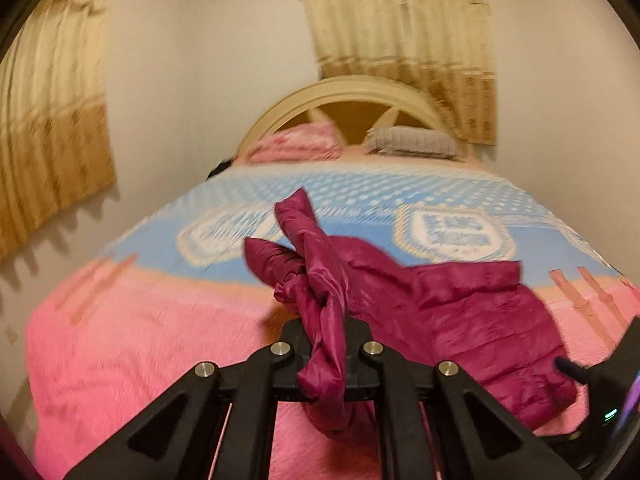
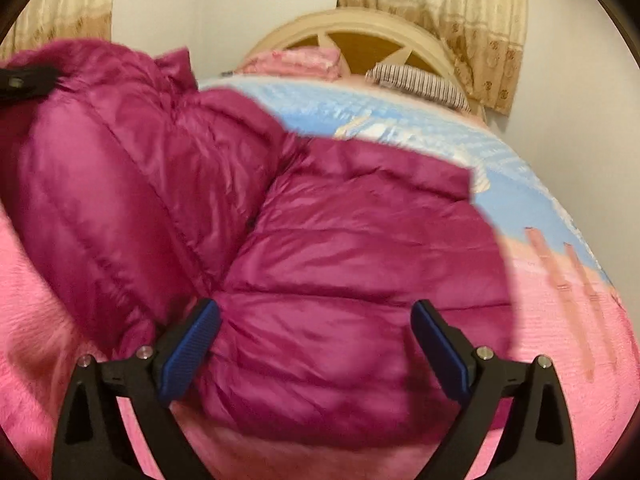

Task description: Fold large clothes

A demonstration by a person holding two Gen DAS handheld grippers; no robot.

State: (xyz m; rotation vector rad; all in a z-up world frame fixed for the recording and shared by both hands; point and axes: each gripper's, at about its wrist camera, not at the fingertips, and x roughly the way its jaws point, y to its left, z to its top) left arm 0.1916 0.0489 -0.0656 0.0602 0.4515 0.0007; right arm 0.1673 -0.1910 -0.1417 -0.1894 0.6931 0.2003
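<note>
Magenta quilted puffer jacket of shiny fabric (image 2: 340, 248) lying on the pink fluffy blanket (image 1: 140, 340) of the bed, near its foot end, with one part lifted up. Left claw (image 1: 326, 344) pressed together and pinching a twisted bunch of the jacket fabric, seemingly a sleeve or an edge, with the cloth hanging down in front of the black fingers (image 1: 362, 344) and also standing up above them. Rest of the jacket (image 1: 460, 320) spread to the right of this claw, resting on the blanket.

Right claw (image 2: 316, 344) spread wide, blue ribbed pads (image 2: 192, 352) on both sides of the jacket's lower quilted part, close over the fabric; contact with the cloth not possible to tell because of blur. Raised portion of the jacket seen at the left in the right wrist view, reaching up to the other black claw (image 2: 24, 84) at the upper left edge.

Light blue patterned cover with white emblems (image 1: 400, 208) stretched over the middle of the bed, beyond the jacket. Pink pillow (image 1: 296, 144) and grey striped pillow (image 1: 412, 142) side by side at the far end, against the cream arched headboard with wooden panels (image 1: 348, 96). Beige patterned curtains (image 1: 404, 32) hanging on the white wall behind the headboard, another one (image 1: 52, 128) on the left wall. Both views rather blurred.
</note>
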